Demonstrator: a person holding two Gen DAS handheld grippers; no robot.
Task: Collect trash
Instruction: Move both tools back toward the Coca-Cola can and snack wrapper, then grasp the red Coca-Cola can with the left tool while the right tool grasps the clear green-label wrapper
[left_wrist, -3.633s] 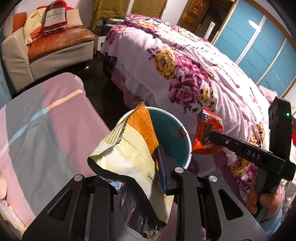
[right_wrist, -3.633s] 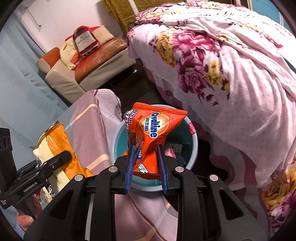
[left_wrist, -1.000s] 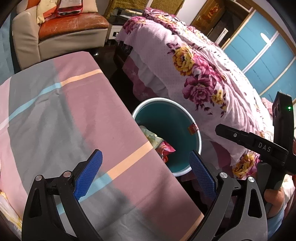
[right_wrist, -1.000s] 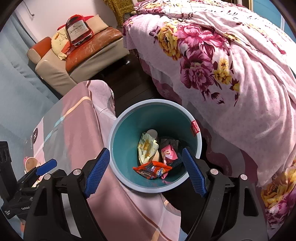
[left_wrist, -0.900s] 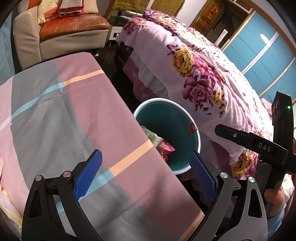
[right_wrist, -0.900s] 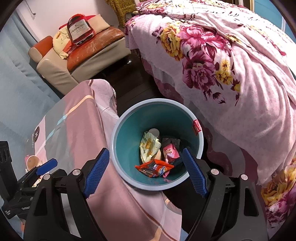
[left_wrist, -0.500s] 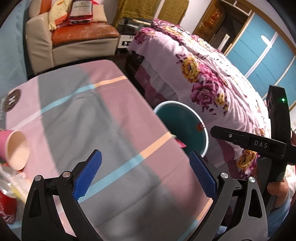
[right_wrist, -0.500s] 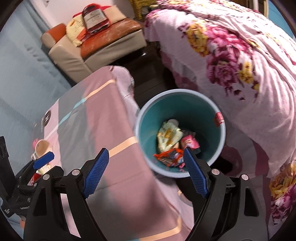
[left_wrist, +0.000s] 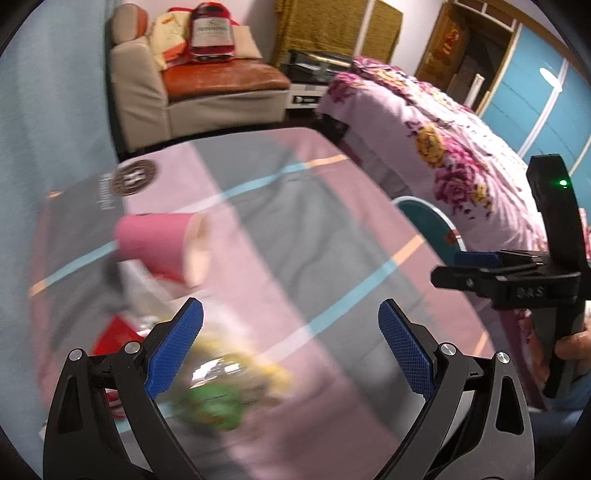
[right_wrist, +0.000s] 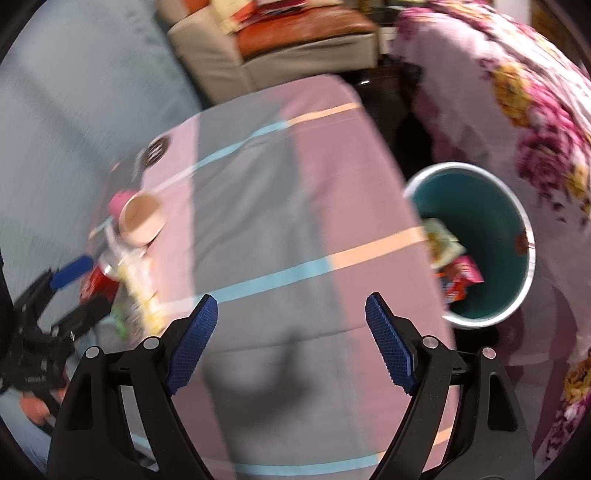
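The left claw (left_wrist: 290, 349) stands wide with nothing between its blue pads, and just beyond it, at the near left of the worktop (left_wrist: 332, 236), lies a blurred heap of litter: a green and yellow wrapper (left_wrist: 221, 387), something red (left_wrist: 118, 336) beside it, and a pink paper cup (left_wrist: 162, 245) on its side a little farther off. The right claw (right_wrist: 291, 339) is also wide and empty, hanging over the bare striped cloth in the middle of the worktop, with the remaining litter off to its left near the other claw. To its right, on the floor between the worktop and the flowered bed (right_wrist: 517, 92), stands the teal bin (right_wrist: 517, 295), which already holds several wrappers (right_wrist: 454, 266). The step in hand looks like the reach toward fresh trash with both claws free. The next move calls for each claw to settle over a separate piece, the left likely on the green wrapper, pads straddling it before closing; thin foil may slip.
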